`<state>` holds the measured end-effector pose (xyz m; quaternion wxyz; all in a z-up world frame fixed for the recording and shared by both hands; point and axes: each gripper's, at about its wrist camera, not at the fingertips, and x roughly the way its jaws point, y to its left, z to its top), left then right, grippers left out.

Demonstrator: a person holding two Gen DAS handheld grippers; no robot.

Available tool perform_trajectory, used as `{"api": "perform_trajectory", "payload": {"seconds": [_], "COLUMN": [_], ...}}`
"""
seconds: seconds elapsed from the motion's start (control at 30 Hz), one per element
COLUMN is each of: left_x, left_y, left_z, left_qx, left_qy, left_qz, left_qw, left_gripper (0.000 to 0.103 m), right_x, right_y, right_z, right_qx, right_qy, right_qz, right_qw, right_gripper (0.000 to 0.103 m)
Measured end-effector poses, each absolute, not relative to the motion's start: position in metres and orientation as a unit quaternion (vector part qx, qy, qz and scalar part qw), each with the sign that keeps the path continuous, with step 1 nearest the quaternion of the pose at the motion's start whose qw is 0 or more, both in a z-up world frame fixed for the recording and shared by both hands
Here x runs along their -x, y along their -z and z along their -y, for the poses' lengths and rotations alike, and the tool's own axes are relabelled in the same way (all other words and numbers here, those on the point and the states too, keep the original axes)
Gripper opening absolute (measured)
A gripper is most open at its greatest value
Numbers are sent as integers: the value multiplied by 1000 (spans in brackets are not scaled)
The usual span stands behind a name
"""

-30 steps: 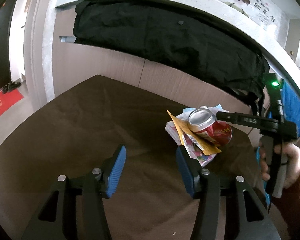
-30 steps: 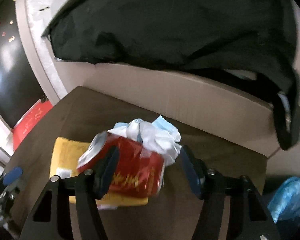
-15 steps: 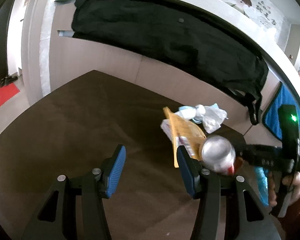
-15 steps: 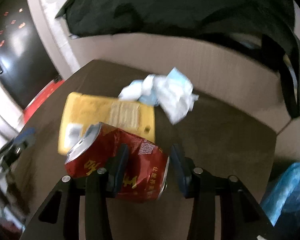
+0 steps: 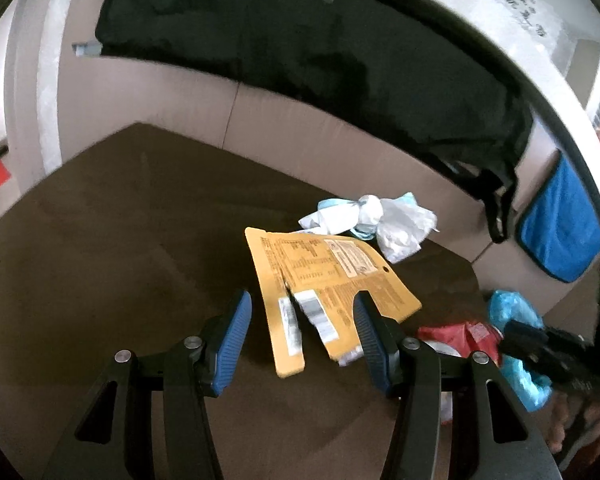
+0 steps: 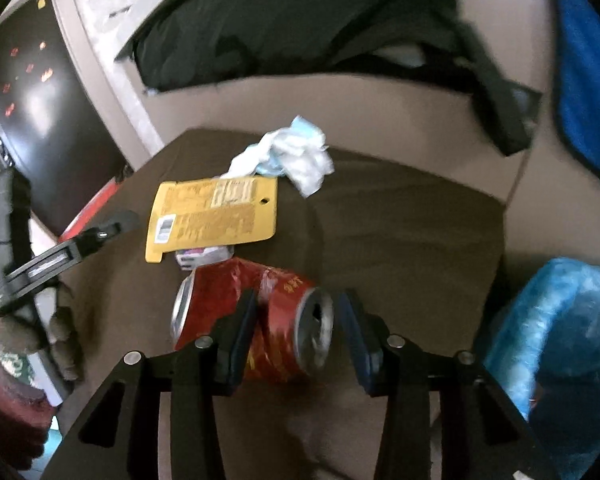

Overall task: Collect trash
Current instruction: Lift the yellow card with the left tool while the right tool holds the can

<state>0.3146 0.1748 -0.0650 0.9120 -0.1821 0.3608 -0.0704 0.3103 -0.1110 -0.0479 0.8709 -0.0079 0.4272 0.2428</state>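
Observation:
My right gripper (image 6: 298, 322) is shut on a crushed red can (image 6: 260, 312) and holds it over the brown table's (image 6: 400, 240) near right part, close to a blue trash bag (image 6: 556, 336). A yellow snack packet (image 6: 216, 216) and crumpled white-blue tissue (image 6: 292, 156) lie further back on the table. In the left wrist view my left gripper (image 5: 302, 338) is open and empty, its fingers on either side of the near end of the yellow packet (image 5: 320, 288). The tissue (image 5: 376, 220) lies beyond. The red can (image 5: 464, 338) shows at the right.
A black bag (image 5: 300, 60) hangs over the counter ledge behind the table. A blue cloth (image 5: 560, 228) hangs at the right. The blue trash bag (image 5: 516, 344) sits past the table's right edge. A small white-purple wrapper (image 6: 202, 258) lies under the packet.
My right gripper has carried the can away from the pile, toward the table's right edge and the blue bag. My left gripper has moved forward to the yellow packet.

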Motion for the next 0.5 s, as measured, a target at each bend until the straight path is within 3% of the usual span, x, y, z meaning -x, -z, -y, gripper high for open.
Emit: {"api": "perform_trajectory", "payload": {"seconds": [0.27, 0.5], "left_x": [-359, -359], "left_y": [85, 67], "left_z": [-181, -131], "left_qx": [262, 233], "left_qy": [83, 167], "left_qz": [-392, -375], "left_qw": [878, 881], "left_gripper": [54, 50], "right_x": [-294, -290], "right_y": [53, 72], "right_z": [128, 138], "right_qx": [20, 2], "right_qy": [-229, -227], "right_qz": [-405, -421], "right_qw": [885, 878], "right_gripper": [43, 43]}}
